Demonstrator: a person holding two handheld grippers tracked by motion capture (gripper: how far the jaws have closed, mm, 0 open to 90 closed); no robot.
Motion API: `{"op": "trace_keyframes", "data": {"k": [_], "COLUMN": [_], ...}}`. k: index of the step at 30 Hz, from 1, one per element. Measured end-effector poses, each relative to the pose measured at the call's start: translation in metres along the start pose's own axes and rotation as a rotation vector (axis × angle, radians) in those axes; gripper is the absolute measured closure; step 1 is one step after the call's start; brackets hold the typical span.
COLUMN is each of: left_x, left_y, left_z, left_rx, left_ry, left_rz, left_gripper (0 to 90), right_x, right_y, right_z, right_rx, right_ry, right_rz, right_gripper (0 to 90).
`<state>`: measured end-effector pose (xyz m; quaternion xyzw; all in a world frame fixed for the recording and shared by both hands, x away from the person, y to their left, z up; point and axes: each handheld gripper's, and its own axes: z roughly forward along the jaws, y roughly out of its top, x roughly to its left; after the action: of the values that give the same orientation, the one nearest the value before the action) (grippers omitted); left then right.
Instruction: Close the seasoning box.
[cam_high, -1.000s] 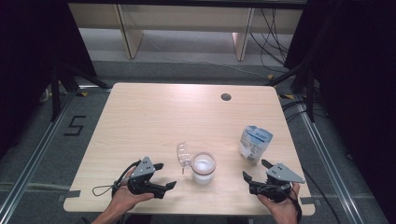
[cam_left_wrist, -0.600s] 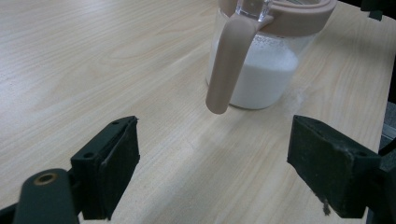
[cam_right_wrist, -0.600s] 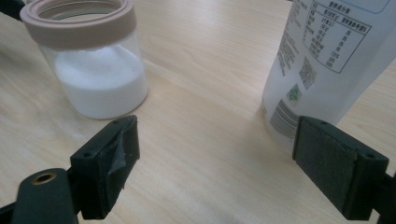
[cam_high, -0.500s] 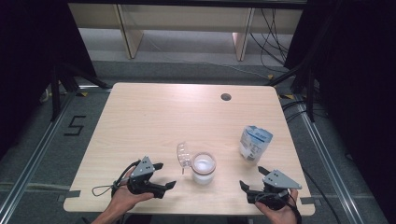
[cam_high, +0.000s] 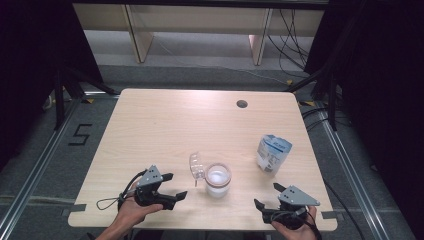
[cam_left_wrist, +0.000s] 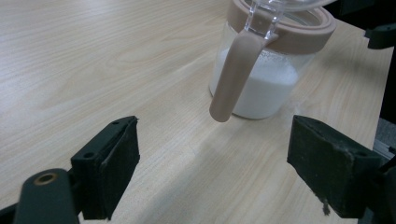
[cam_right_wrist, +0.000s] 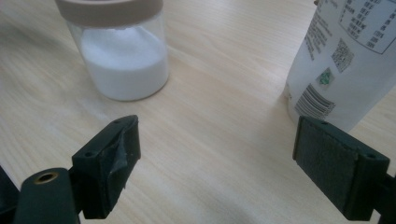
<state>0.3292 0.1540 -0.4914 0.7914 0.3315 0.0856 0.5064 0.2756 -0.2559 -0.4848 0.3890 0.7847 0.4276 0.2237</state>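
1. High view: we see a pale wooden table with a glass jar of white powder standing near the middle of its near edge, its clear hinged lid flipped open toward the left edge.
2. We find a white pouch with blue print standing upright toward the right edge, well apart from the jar.
3. Left gripper, held in a hand at the near edge, sits just left of the jar, jaws spread wide and holding nothing.
4. Right gripper sits by the near right corner, jaws likewise wide apart and empty.
5. Left gripper view: we see the jar's tan collar and a tan strap hanging down its side.
6. Right gripper view: we see the jar at upper left and the pouch at right, both beyond the jaws.
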Motion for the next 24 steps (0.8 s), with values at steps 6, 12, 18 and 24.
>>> {"op": "trace_keyframes", "data": {"k": [6, 12, 18, 24], "left_x": [-0.001, -0.001, -0.005, -0.007], "left_y": [0.005, 0.013, 0.023, 0.034], "left_z": [-0.004, -0.013, -0.018, -0.017], "left_rx": [-0.027, -0.053, -0.103, -0.144], "left_ry": [-0.008, -0.005, 0.035, 0.041], "left_rz": [-0.044, -0.010, 0.027, 0.024], "left_gripper": [24.3, 40.9, 65.8, 80.5], "right_x": [0.002, 0.004, 0.005, 0.006], "right_y": [-0.001, -0.002, -0.002, -0.002], "right_z": [-0.002, -0.002, -0.002, -0.003], "right_rx": [0.000, 0.000, 0.009, 0.009], "right_ry": [-0.005, 0.001, 0.009, -0.003], "right_rz": [-0.025, -0.031, -0.025, -0.049], "right_gripper": [16.0, 16.2, 16.6, 17.0]}}
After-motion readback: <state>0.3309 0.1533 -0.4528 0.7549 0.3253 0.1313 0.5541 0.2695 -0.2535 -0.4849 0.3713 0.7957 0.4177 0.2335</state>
